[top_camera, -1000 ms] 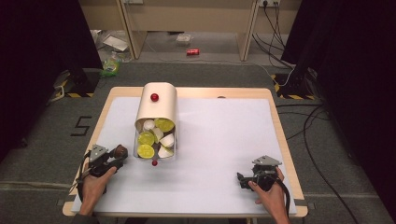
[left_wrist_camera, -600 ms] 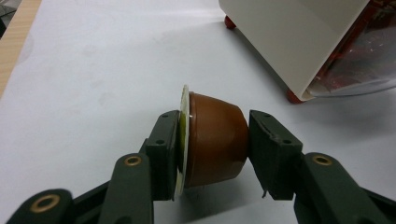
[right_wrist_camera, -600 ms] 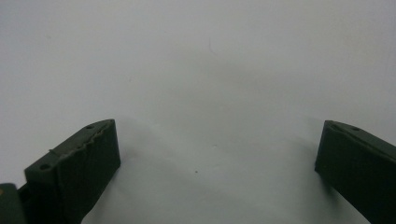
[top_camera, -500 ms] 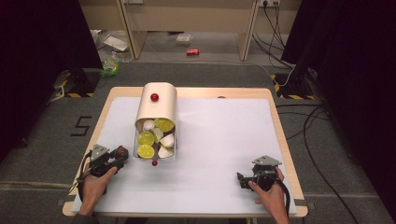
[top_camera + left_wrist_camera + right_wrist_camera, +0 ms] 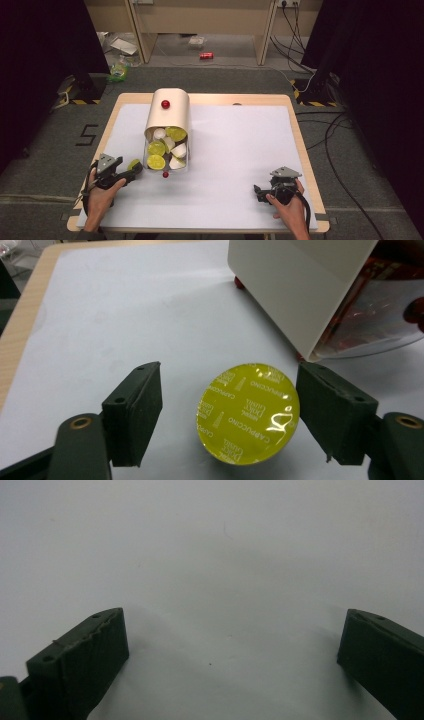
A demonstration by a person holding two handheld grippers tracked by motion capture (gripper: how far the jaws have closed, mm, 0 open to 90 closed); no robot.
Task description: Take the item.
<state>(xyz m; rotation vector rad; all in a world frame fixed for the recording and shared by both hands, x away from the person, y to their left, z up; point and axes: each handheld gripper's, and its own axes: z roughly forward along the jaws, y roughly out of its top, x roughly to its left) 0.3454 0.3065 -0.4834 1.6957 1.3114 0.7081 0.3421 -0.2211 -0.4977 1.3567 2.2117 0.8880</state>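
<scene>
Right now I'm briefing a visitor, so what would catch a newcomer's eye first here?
Probably the cream dispenser lying at the table's left middle, its open front packed with yellow-green and white capsules. Next, the lone yellow-green capsule on the white mat between the left gripper and its open jaws, which have just been opening.

The capsule dispenser point(image 5: 167, 132) stood left of the table's point(image 5: 240, 150) centre; the right half lay open to passing tongs.

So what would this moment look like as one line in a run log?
left gripper: jaws just opened, yellow capsule between them, unpressed | right gripper: open, nothing held | dispenser: beside capsule
</scene>
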